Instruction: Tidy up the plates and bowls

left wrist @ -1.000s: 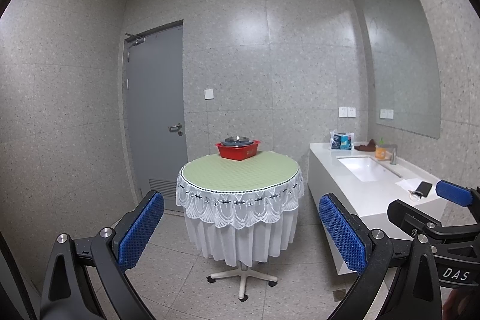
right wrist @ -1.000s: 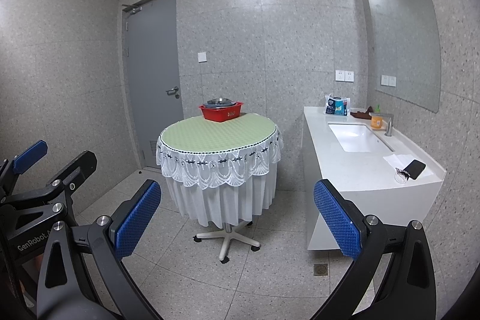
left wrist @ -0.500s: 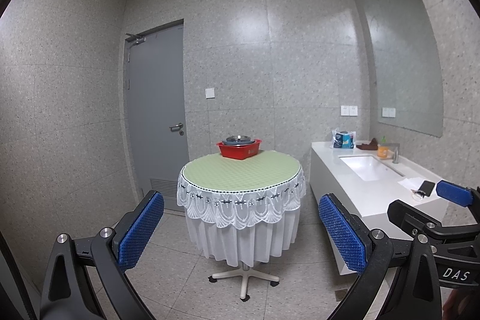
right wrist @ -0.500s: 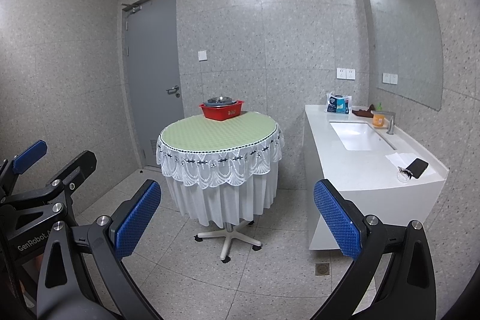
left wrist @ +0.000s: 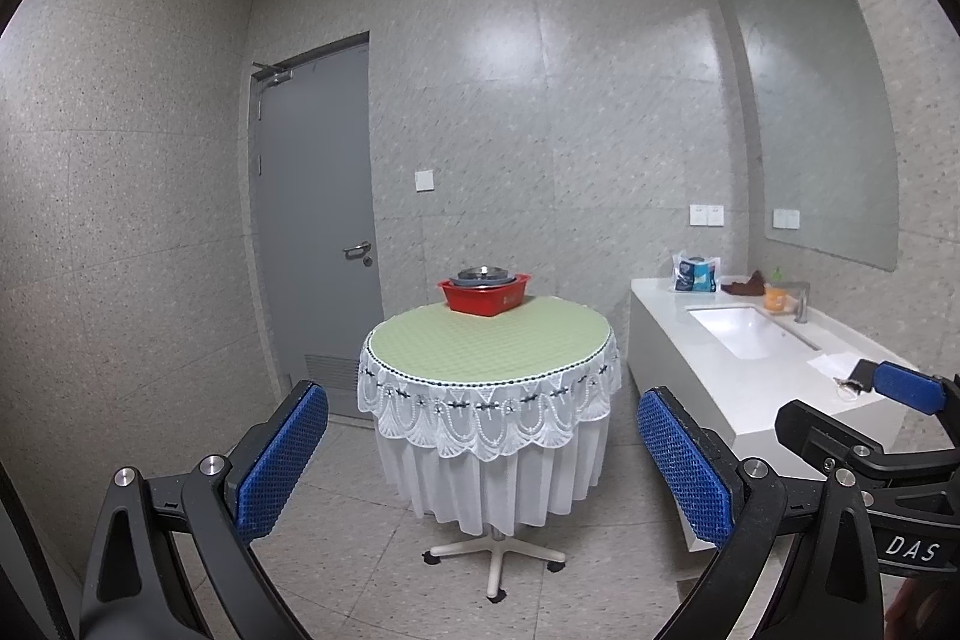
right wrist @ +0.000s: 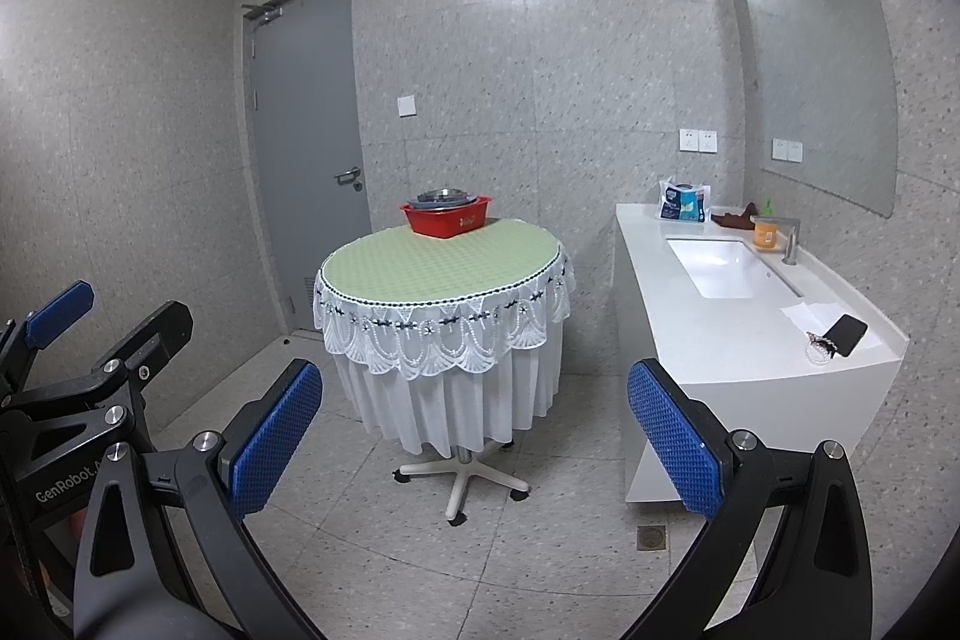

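Both the left tool and the right tool stand apart and empty, well back from the table, where metal dishes sit stacked inside the red basin at frame centre, fitting either stage.

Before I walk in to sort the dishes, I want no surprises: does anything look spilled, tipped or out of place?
Nothing looks spilled or tipped. The red basin holding metal dishes sits upright at the round table's far edge.
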### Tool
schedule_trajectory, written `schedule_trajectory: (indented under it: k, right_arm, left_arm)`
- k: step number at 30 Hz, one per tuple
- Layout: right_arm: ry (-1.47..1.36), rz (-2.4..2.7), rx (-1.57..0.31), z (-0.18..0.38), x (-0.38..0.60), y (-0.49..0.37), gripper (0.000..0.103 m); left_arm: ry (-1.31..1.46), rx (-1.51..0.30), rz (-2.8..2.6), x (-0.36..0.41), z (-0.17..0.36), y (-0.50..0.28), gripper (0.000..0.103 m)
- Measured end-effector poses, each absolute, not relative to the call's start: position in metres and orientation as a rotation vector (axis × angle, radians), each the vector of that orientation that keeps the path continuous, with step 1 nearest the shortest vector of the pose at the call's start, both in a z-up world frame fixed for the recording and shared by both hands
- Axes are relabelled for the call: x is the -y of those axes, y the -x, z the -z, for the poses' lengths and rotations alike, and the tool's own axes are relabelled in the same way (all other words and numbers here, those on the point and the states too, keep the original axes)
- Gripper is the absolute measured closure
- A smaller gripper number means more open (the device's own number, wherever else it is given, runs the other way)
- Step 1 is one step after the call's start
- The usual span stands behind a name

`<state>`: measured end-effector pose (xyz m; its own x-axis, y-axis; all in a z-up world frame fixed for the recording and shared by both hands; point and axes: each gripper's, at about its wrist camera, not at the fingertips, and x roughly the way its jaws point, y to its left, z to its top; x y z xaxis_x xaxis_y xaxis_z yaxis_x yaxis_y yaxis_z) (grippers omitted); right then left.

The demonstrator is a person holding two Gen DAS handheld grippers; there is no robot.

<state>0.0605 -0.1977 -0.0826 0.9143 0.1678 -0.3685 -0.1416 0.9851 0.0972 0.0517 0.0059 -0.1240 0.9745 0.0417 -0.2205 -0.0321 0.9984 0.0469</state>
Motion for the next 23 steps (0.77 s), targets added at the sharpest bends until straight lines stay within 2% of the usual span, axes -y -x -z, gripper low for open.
schedule_trajectory:
  k: [23]
  right_arm:
    - [-0.091,-0.135,-0.443,0.075,0.187,-0.143,0.000]
  left_arm:
    - [-0.057,-0.277,-0.025,0.002,0.113,-0.114,0.001]
